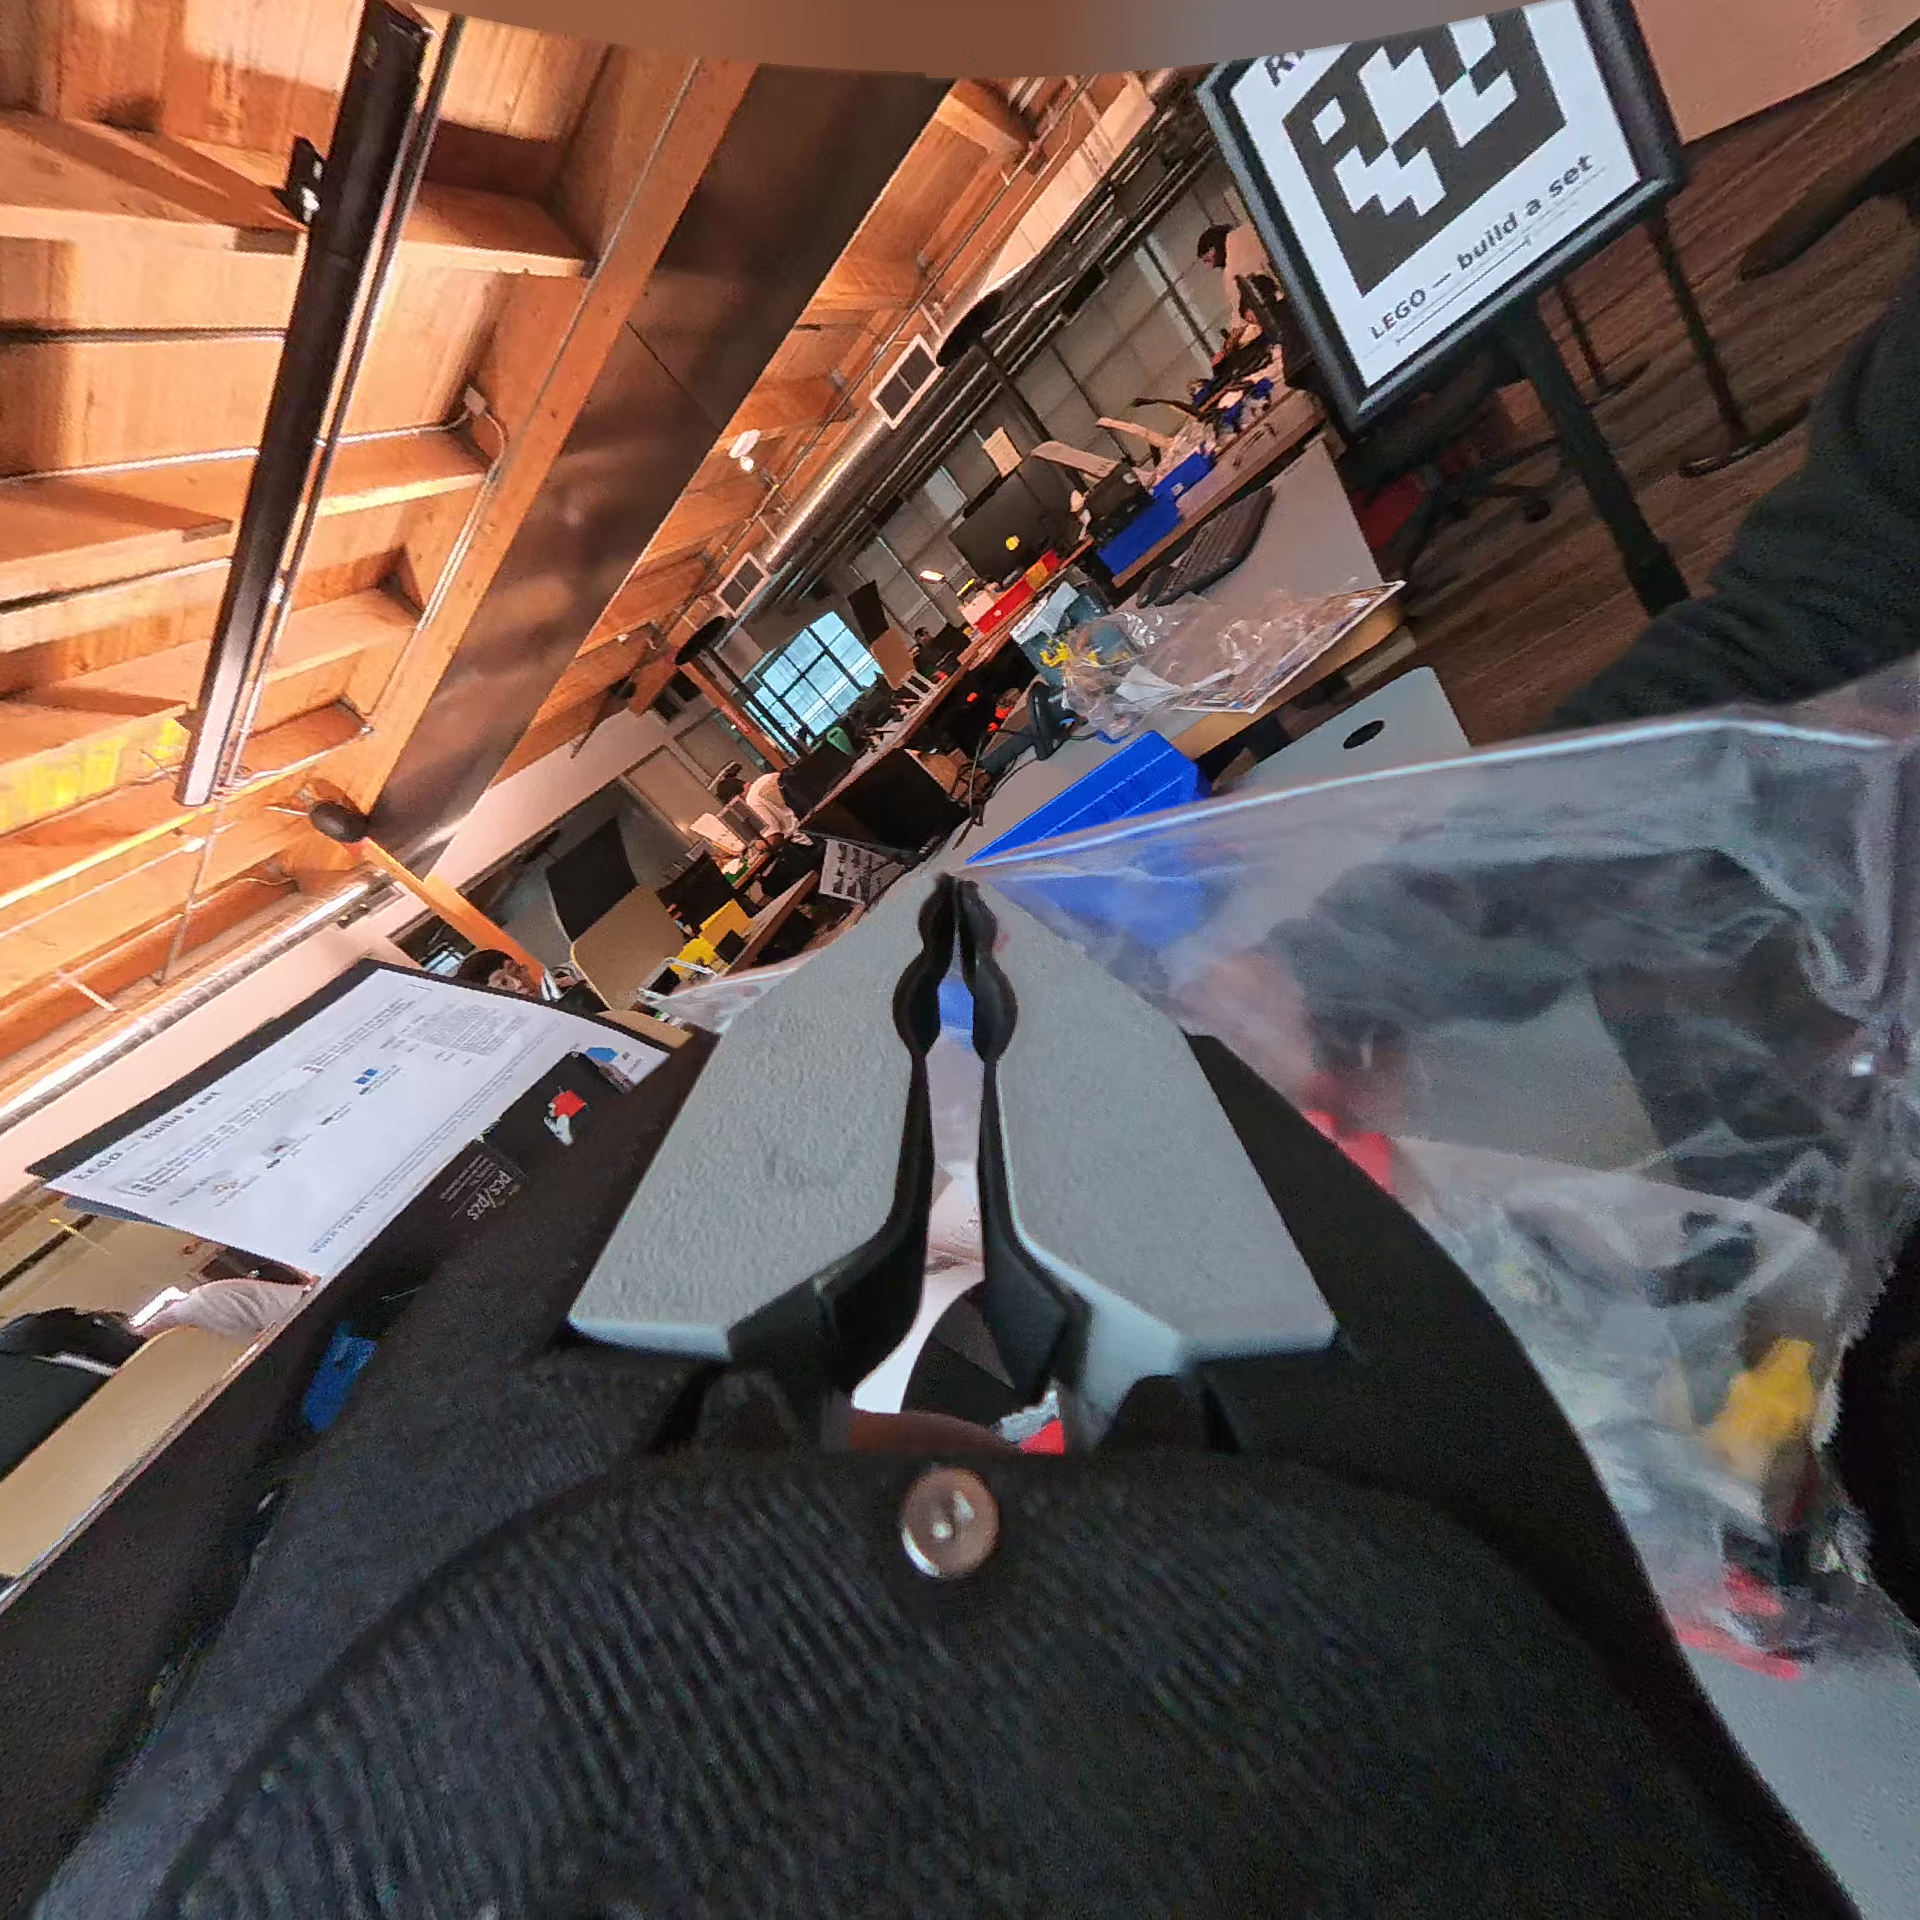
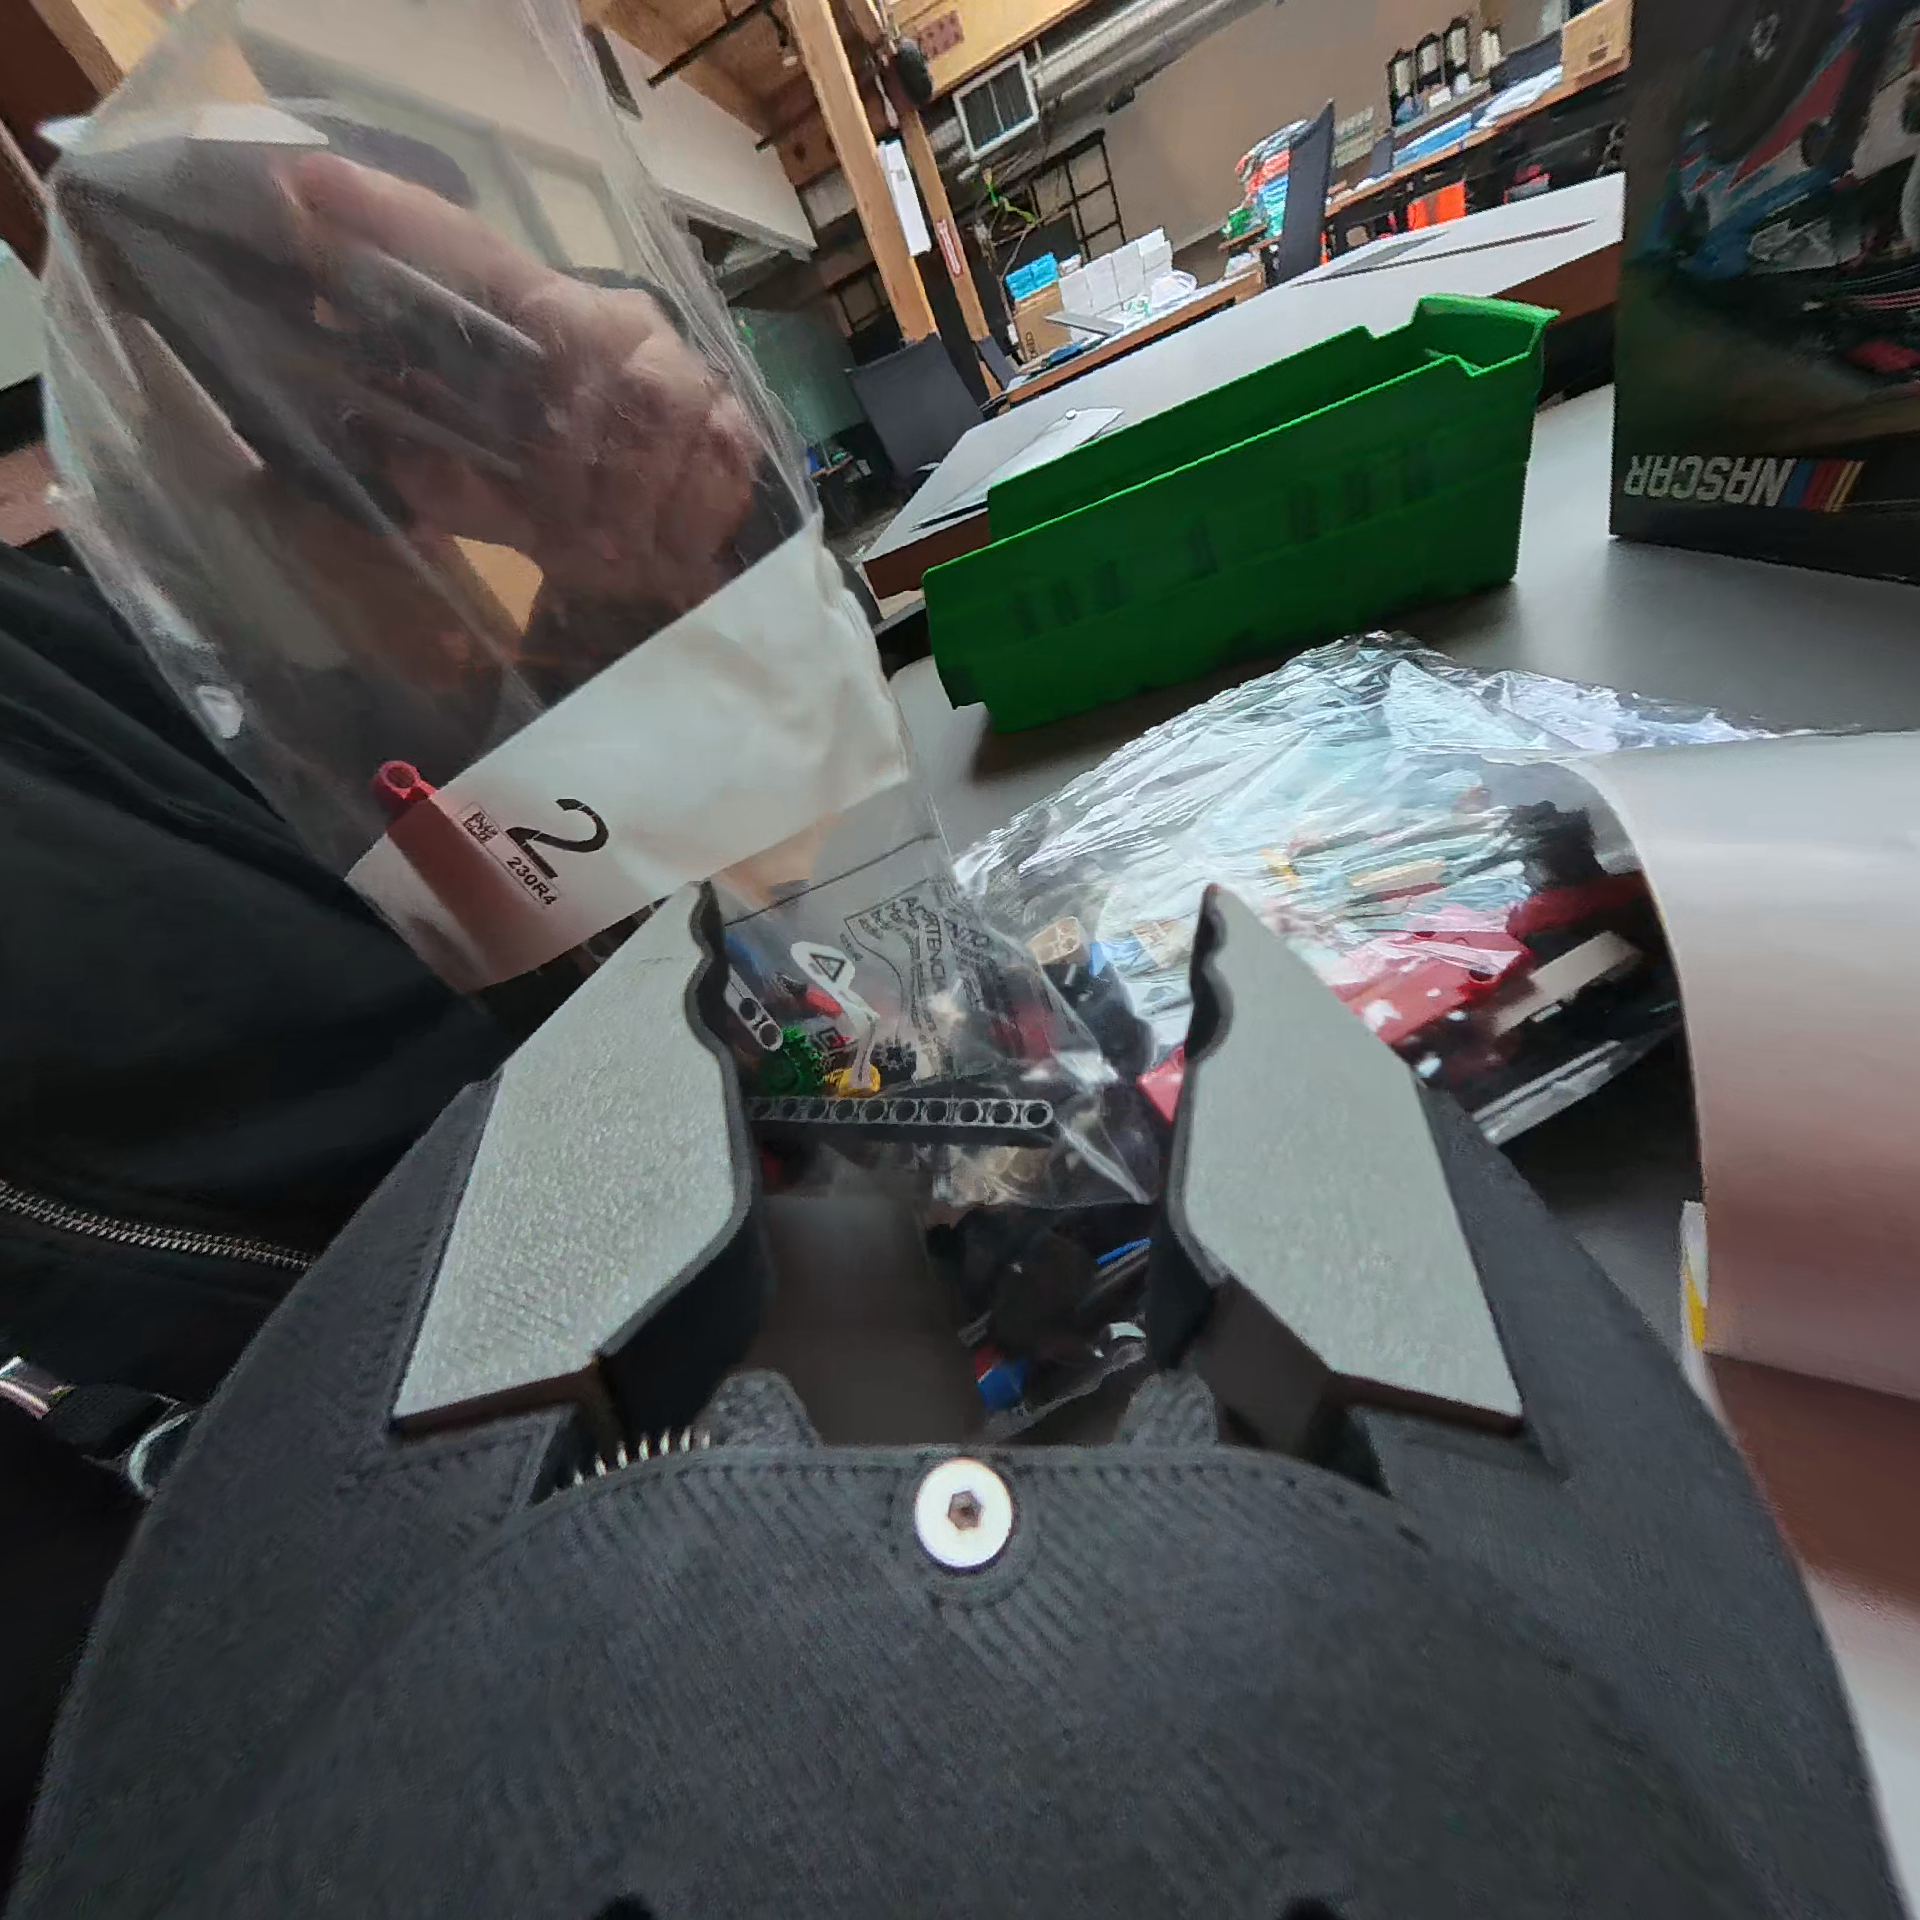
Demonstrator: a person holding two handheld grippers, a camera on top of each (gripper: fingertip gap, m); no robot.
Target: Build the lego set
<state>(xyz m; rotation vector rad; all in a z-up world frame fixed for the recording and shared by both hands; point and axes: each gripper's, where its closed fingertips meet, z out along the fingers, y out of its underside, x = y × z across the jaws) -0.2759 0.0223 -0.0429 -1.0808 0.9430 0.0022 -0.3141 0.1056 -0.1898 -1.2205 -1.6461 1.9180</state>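
In the left wrist view my left gripper is shut, and its tips pinch the corner of a clear plastic bag of lego pieces that hangs off to the right. In the right wrist view the same bag, with a white numbered label strip, hangs in front of me, held up at the upper left. My right gripper is open, with the bag's lower part of small pieces between its two fingers. A hand shows blurred through the plastic.
More clear bags of pieces lie on the grey table. A green bin lies behind them and the set's box stands at the far right. A curled pale sheet is close on the right. A blue bin and a printed sheet show in the left view.
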